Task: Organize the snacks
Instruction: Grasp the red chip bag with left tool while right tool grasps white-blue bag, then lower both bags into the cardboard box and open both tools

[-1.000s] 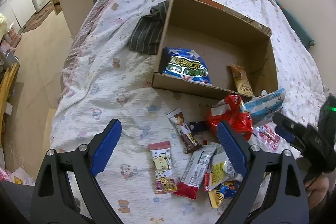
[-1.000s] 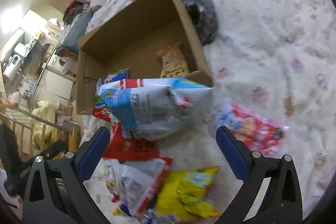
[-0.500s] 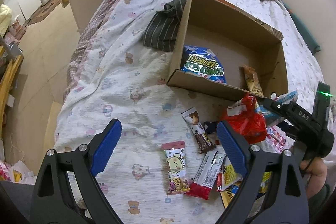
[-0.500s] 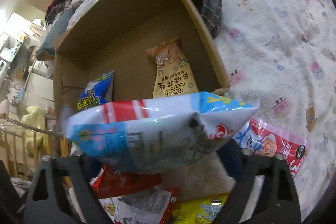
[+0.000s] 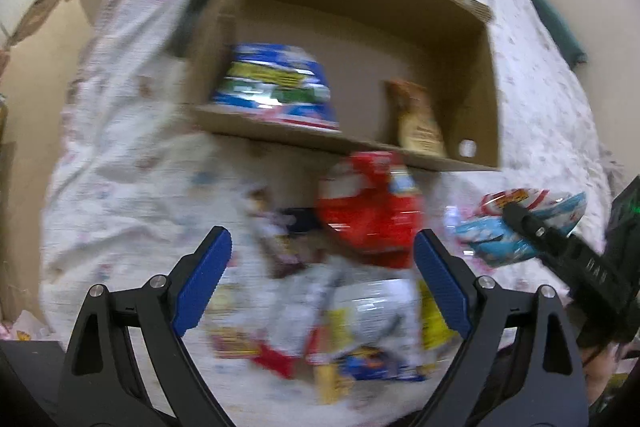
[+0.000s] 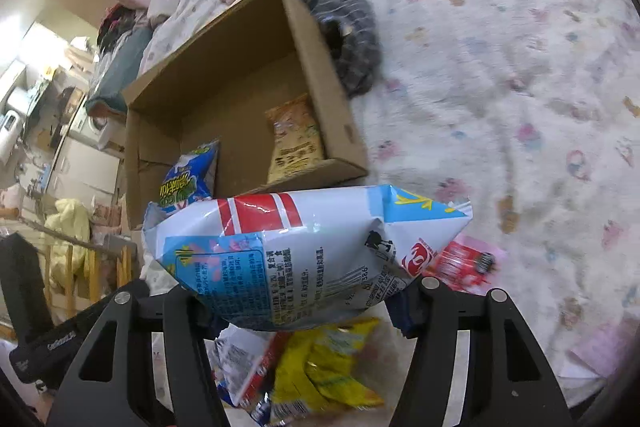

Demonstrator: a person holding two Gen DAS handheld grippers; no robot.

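My right gripper (image 6: 300,311) is shut on a light-blue and white snack bag (image 6: 304,259) and holds it above the bed, just in front of the cardboard box (image 6: 320,67). The box holds a blue chip bag (image 6: 188,179) and a tan snack packet (image 6: 294,143). In the left wrist view my left gripper (image 5: 320,283) is open and empty over a blurred pile of snacks (image 5: 352,331), with a red bag (image 5: 372,215) ahead of it. The right gripper with its bag (image 5: 516,227) shows at the right there.
A dark striped cloth (image 6: 352,39) lies beside the box. A pink-red packet (image 6: 464,263) and yellow packets (image 6: 328,367) lie on the patterned bedsheet (image 6: 500,67). The bed's left edge drops to the floor (image 5: 32,75). Pillows and bedding lie behind the box.
My right gripper has closed on the light-blue bag and lifted it toward the box. My left gripper has moved forward and lower over the snack pile; its view is now motion-blurred.
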